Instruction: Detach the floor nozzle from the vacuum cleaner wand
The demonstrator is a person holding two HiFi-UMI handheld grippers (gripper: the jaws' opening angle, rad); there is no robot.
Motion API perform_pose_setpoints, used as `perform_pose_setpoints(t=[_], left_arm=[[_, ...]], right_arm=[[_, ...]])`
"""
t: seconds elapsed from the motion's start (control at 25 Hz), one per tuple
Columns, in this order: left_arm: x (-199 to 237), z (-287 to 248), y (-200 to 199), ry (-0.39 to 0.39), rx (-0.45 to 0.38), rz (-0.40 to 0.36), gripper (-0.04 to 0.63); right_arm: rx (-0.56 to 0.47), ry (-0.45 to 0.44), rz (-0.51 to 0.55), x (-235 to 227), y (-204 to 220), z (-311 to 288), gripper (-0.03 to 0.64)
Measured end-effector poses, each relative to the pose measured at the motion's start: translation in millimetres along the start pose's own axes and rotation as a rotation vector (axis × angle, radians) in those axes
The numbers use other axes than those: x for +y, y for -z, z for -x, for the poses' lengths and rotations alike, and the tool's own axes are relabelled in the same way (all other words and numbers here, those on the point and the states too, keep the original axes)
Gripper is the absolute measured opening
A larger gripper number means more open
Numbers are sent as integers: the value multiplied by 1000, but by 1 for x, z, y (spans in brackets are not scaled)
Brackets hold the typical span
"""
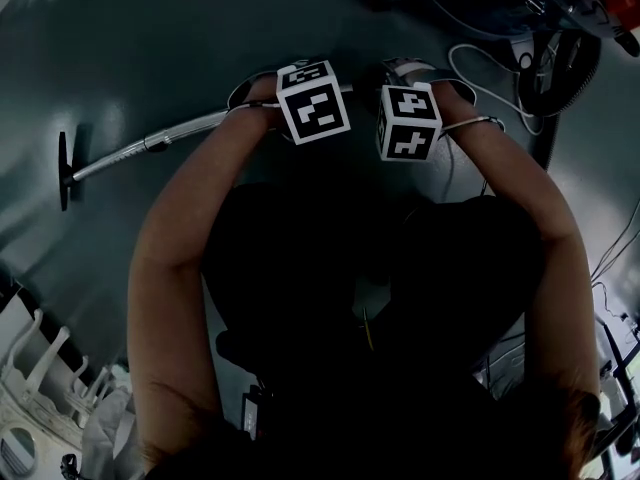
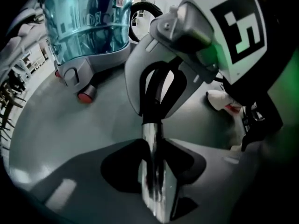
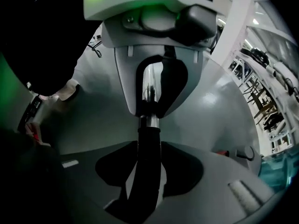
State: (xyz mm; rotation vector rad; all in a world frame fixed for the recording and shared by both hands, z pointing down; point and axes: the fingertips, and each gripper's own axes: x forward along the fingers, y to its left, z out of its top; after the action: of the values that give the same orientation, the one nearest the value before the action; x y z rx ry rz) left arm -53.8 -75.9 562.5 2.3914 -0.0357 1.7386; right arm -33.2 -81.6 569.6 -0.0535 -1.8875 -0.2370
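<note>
The chrome wand (image 1: 140, 148) lies low over the floor, running left to the black floor nozzle (image 1: 63, 168). In the left gripper view the chrome wand (image 2: 156, 181) fills the gap between the jaws of my left gripper (image 2: 153, 143), which is shut on it. Just beyond, the wand joins a black tube section (image 2: 152, 101). My right gripper (image 3: 149, 146) faces the left one and is shut on that black tube section (image 3: 147, 171). Both grippers point steeply down, side by side, the left gripper (image 1: 262, 98) beside the right gripper (image 1: 420, 76).
A teal canister vacuum (image 2: 88, 27) on red wheels stands on the grey floor with a ribbed hose (image 2: 145, 8) behind it. White cables (image 1: 490, 88) trail at the upper right. White racks (image 1: 40, 368) stand at the lower left. A white and red object (image 2: 224, 101) lies nearby.
</note>
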Motion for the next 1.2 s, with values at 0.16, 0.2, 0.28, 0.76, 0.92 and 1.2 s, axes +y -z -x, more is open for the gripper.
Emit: perform_pose_setpoints(t=[0.16, 0.2, 0.28, 0.76, 0.92, 1.2], left_arm=[[-4, 0, 0, 9, 0, 4, 149], [-5, -2, 1, 17, 2, 6, 149], [-6, -3, 2, 30, 6, 15, 149], [-14, 1, -4, 30, -25, -49, 147], [-12, 2, -1, -3, -37, -52, 156], [-7, -10, -4, -24, -18, -69, 173]], right_arm=[[7, -19, -2, 4, -3, -5, 153], [6, -25, -14, 5, -2, -5, 152], [2, -29, -28, 6, -2, -5, 150], [-22, -113, -183, 10, 8, 1, 152], [-13, -83, -142, 7, 8, 5, 150], [0, -15, -76, 0, 4, 13, 149]])
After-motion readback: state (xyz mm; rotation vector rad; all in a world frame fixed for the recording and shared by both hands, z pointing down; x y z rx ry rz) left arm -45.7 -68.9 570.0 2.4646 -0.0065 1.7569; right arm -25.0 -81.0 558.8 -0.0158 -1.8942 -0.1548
